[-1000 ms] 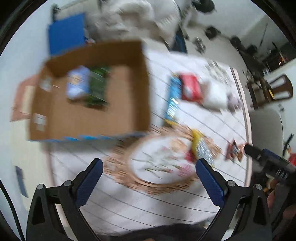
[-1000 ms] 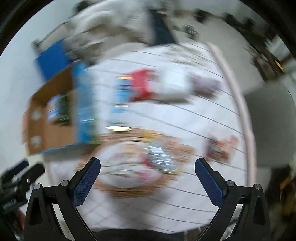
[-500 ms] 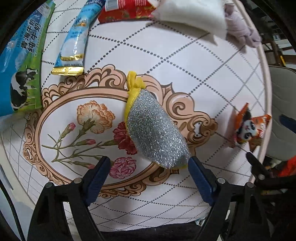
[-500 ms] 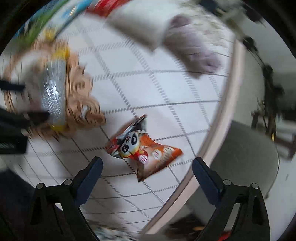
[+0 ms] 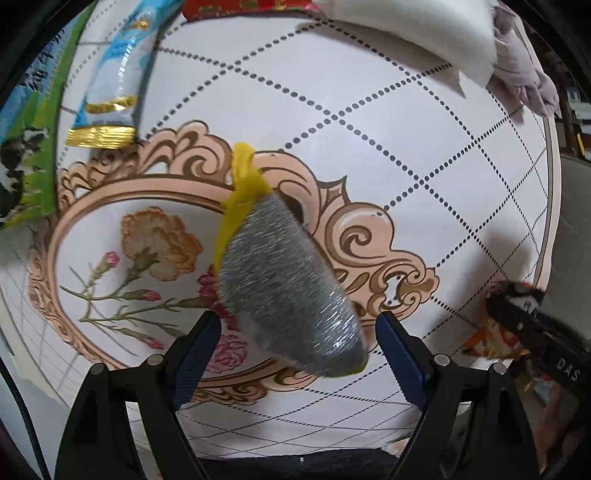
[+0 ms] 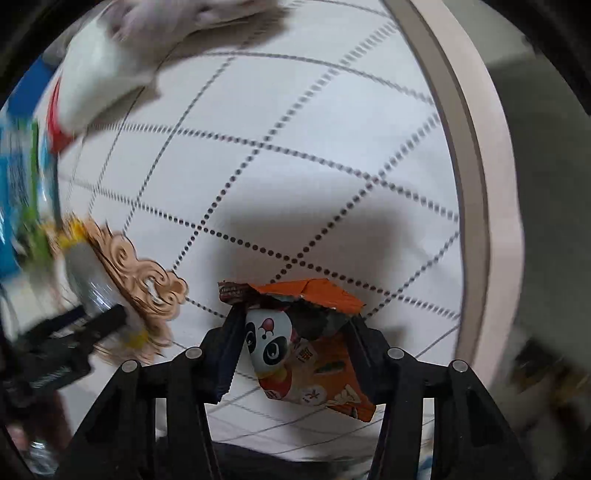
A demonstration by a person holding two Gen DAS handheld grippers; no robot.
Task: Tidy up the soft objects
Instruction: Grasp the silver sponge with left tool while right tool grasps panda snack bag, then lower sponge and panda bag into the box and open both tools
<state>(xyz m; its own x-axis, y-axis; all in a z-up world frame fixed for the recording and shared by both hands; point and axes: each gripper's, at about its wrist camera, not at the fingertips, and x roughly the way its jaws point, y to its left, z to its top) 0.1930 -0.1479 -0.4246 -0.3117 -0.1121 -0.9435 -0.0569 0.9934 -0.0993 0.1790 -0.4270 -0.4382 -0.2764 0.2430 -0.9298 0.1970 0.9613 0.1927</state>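
Note:
A silver scouring sponge with a yellow tie [image 5: 284,288] lies on the patterned tablecloth [image 5: 369,129]. My left gripper [image 5: 299,339] is open, its blue pads on either side of the sponge's near end. My right gripper [image 6: 291,332] is shut on an orange panda snack packet [image 6: 306,354], which crumples between the fingers. The sponge also shows blurred in the right wrist view [image 6: 88,280], with the left gripper's finger against it. The packet and right gripper show at the right edge of the left wrist view [image 5: 517,317].
A blue-and-gold pouch [image 5: 114,81], a green-and-blue milk carton [image 5: 26,147], a red packet [image 5: 243,7], a white pillow-like bag [image 5: 417,26] and a mauve cloth [image 5: 524,77] lie at the far side. The table's pink rim [image 6: 491,206] runs along the right.
Both grippers have dropped close to the table. The left one has closed in around the sponge. The right one has shut on the panda packet, which lay free half a second ago.

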